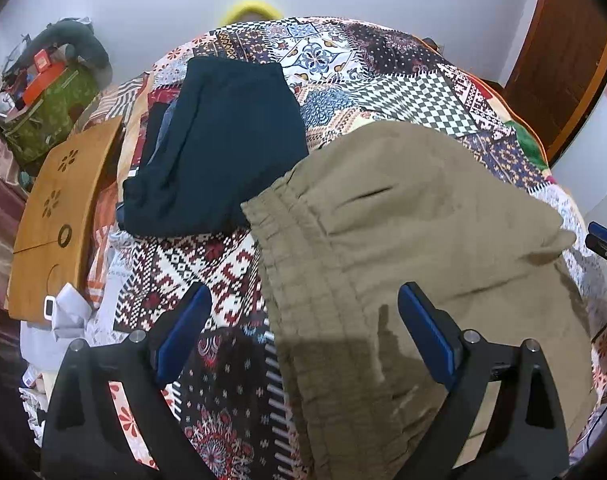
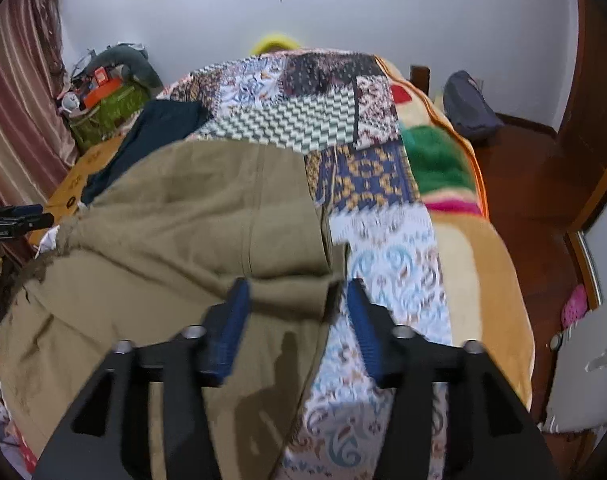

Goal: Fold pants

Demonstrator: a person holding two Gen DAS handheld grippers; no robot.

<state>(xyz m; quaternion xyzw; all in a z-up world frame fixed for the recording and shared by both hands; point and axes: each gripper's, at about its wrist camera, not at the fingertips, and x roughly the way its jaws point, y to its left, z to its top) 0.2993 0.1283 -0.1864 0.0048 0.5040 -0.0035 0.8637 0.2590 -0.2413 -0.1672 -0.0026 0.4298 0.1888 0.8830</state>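
Observation:
Khaki pants (image 1: 403, 232) lie folded over on the patchwork bedspread (image 1: 207, 264), with the elastic waistband along their left edge. My left gripper (image 1: 303, 292) hovers open above that waistband, one blue pad over the bedspread and the other over the cloth. In the right wrist view the pants (image 2: 191, 208) fill the left half, and their folded right edge runs between the pads of my right gripper (image 2: 297, 286). That gripper is open and neither pad presses the cloth. Each gripper also shows at the edge of the other's view: the right gripper (image 1: 605, 240) and the left gripper (image 2: 15, 216).
A dark folded garment (image 1: 219, 148) lies on the bed beyond the pants. A wooden lap table (image 1: 59, 216) and a green bag (image 1: 51, 112) stand left of the bed by a curtain (image 2: 19, 100). An orange-green blanket (image 2: 435, 160), a backpack (image 2: 467, 108) and a wooden floor are to the right.

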